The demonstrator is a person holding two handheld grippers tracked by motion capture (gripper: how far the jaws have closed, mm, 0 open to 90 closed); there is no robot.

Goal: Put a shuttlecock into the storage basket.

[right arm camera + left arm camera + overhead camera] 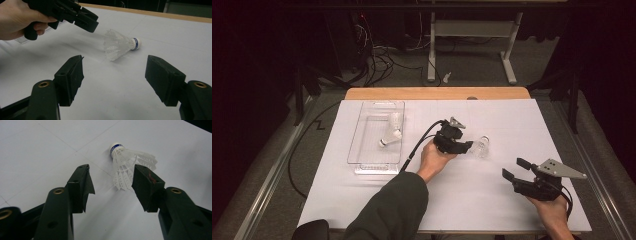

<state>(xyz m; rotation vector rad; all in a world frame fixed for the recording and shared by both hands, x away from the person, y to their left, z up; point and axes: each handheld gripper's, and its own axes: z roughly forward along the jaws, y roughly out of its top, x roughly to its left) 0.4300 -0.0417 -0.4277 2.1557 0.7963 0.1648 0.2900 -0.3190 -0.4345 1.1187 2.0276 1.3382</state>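
Observation:
A white feathered shuttlecock (482,146) lies on its side on the white sheet near the table's middle. In the left gripper view its cork with the blue band (115,147) points away and its skirt faces the jaws. My left gripper (469,145) hangs just over the skirt with its jaws apart; the skirt sits by the right jaw and neither pad presses on it. My right gripper (515,167) rests at the front right, open wide with nothing between its jaws. From the right gripper view, the shuttlecock (120,45) lies ahead and the left gripper (87,21) hovers at its skirt end.
A clear plastic tray (362,145) stands at the left of the sheet with two shuttlecocks (391,137) inside. The left gripper's black cable (417,145) runs across the sheet beside the tray. A wooden table edge (437,93) borders the far side.

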